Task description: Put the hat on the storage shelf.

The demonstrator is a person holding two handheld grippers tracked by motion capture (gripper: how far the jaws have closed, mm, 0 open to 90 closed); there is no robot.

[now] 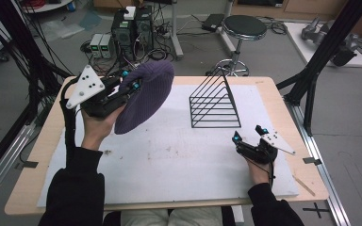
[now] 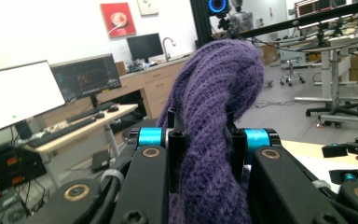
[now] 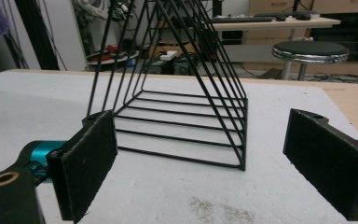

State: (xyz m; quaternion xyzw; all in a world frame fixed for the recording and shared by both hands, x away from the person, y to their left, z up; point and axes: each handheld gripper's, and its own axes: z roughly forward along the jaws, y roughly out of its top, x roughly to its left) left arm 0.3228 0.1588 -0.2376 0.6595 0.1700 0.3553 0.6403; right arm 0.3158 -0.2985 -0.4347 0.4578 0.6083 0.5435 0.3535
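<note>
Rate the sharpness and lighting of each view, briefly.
High view: dim, even light, slightly soft, the purple knit hat still readable. Left gripper view: hat close and soft, white monitor blown out. Right gripper view: wire rack crisp, near pads slightly blurred.

The purple knitted wool hat [image 2: 214,121] is running off the bottom edge of the left gripper view, its lower end lying hidden between the black jaws. In the right gripper view, the black wire triangular rack [image 3: 177,93] is losing its peak past the top edge, and a purple corner of the hat is getting cropped at the upper left
</note>
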